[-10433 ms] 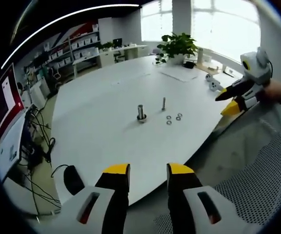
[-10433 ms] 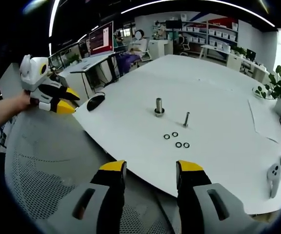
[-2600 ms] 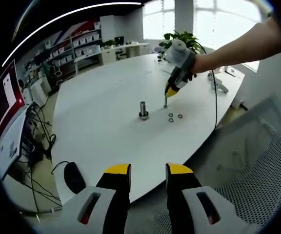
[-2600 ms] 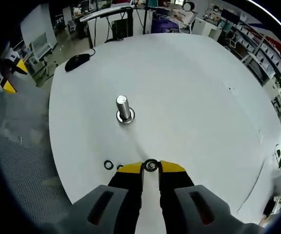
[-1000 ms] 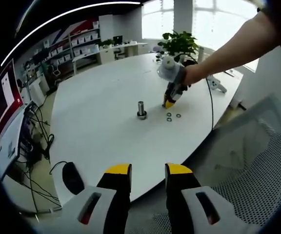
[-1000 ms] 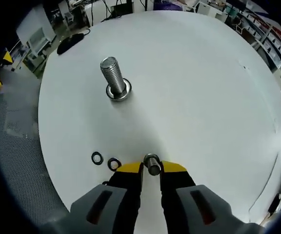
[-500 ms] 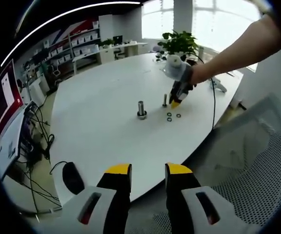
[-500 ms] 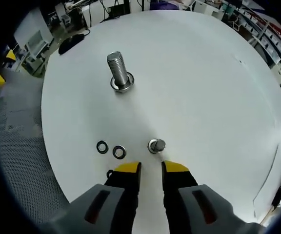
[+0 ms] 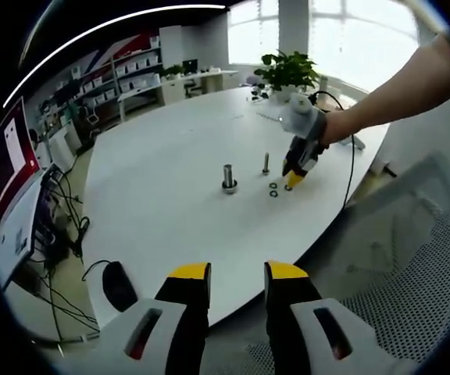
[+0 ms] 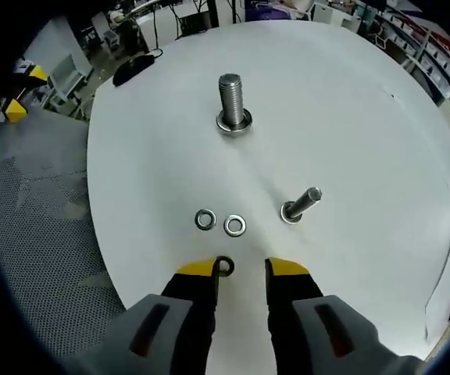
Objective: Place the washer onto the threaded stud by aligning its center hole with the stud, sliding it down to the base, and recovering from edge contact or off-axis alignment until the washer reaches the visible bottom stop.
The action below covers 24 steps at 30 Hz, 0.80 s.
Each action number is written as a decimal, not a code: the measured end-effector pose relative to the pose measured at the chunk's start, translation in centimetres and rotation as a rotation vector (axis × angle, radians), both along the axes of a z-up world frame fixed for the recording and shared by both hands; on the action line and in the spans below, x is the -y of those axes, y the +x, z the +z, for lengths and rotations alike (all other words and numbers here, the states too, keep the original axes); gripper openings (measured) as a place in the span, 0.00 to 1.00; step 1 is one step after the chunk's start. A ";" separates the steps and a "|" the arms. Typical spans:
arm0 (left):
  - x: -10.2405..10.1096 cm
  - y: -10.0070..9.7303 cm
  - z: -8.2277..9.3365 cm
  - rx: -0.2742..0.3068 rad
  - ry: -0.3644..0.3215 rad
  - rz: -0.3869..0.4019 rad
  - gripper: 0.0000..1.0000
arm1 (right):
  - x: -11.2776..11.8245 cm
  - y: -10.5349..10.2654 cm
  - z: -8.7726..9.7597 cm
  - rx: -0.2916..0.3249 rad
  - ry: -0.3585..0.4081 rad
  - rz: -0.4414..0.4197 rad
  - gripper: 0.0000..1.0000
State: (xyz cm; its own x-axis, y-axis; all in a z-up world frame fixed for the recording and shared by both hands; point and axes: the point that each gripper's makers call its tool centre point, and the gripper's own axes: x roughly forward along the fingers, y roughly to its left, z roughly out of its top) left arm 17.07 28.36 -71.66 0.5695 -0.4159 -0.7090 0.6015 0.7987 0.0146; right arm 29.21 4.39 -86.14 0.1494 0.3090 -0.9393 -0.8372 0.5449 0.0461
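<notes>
Upright on the table (image 10: 350, 101), the thin stud (image 10: 301, 204) was seen; a washer (image 10: 223, 266) lay flat between the right gripper's (image 10: 241, 268) parted jaws, ungripped.

Two loose washers (image 10: 225, 223) lie between the right hand-held gripper (image 10: 241, 269) and thick stud (image 10: 232, 103); bare surface (image 10: 350, 141) around.

surface (image 10: 350, 109): large stud (image 10: 232, 103) upright, farthest from right tool (image 10: 238, 268) | small stud (image 10: 300, 205) nearer, right of large one | two washers (image 10: 205, 219) (image 10: 235, 226) side by side, left of small stud | third washer (image 10: 223, 266) at right tool's tips | mouse (image 9: 118, 287) at surface edge, near left tool (image 9: 237, 273)
</notes>
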 end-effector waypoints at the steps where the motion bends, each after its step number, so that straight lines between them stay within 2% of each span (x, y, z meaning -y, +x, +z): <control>1: 0.0 -0.1 0.0 -0.001 0.003 -0.002 0.25 | 0.0 -0.3 -0.1 -0.002 0.003 0.003 0.27; 6: 0.0 -0.1 0.0 0.001 0.011 -0.005 0.26 | -0.2 -1.3 -0.2 0.000 -0.005 0.027 0.27; 16: -0.2 0.1 0.0 0.009 0.018 -0.004 0.25 | -0.2 -1.2 -0.5 0.013 -0.048 0.058 0.24; 18: -0.2 0.0 0.0 0.009 0.014 0.001 0.25 | -0.3 -1.1 -0.6 0.027 -0.065 0.106 0.24; 24: -0.2 0.0 -0.2 0.007 0.030 -0.006 0.25 | -0.7 -1.3 -0.5 0.023 -0.076 0.160 0.21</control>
